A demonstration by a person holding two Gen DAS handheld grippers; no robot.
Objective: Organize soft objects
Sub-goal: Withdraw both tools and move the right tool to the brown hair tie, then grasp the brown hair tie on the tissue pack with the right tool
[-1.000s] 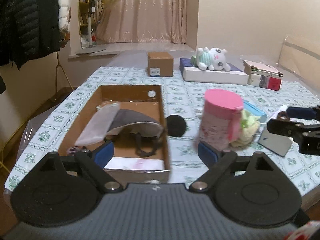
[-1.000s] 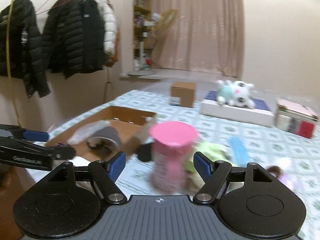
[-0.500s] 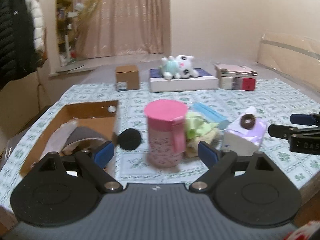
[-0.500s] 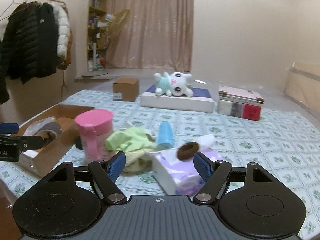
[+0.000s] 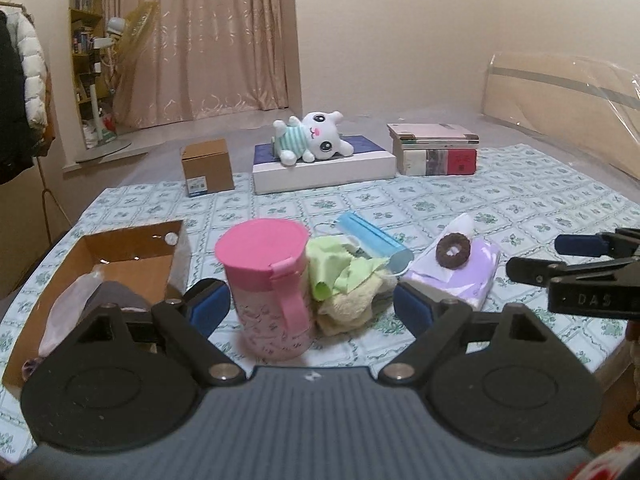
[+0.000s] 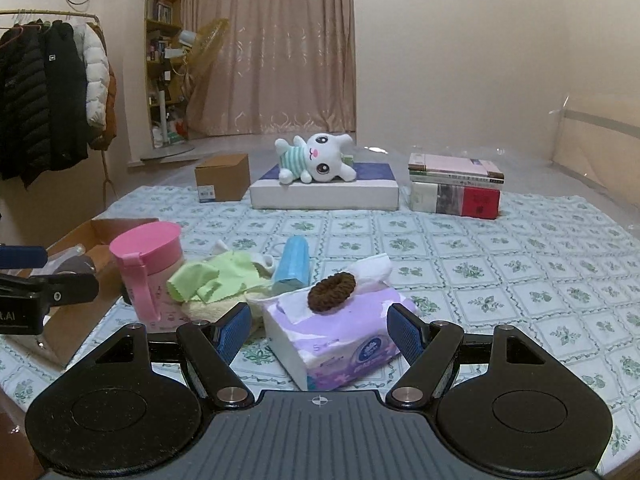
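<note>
A pink lidded cup (image 5: 264, 280) stands on the patterned bedspread, right in front of my open left gripper (image 5: 312, 306), whose pads are clear of it. Beside the cup lie a green cloth (image 5: 340, 264), a yellow towel (image 5: 352, 308) and blue face masks (image 5: 372, 240). In the right wrist view my open right gripper (image 6: 320, 328) frames a purple tissue pack (image 6: 344, 340) without pressing on it, and a brown hair scrunchie (image 6: 332, 292) rests on top of the pack. An open cardboard box (image 5: 132, 252) on the left holds grey and pale soft items. A white plush toy (image 6: 316, 158) lies on a flat white box at the back.
A small brown carton (image 5: 207, 168) and a stack of books (image 5: 436, 154) stand at the back of the bed. A coat rack with jackets (image 6: 48, 96) is at the left wall. The bed's near edge (image 5: 600, 344) runs just below the grippers.
Both views have swung to the right. The cardboard box has slid to the left edge. The cup now stands centred before the left gripper, and the tissue pack before the right.
</note>
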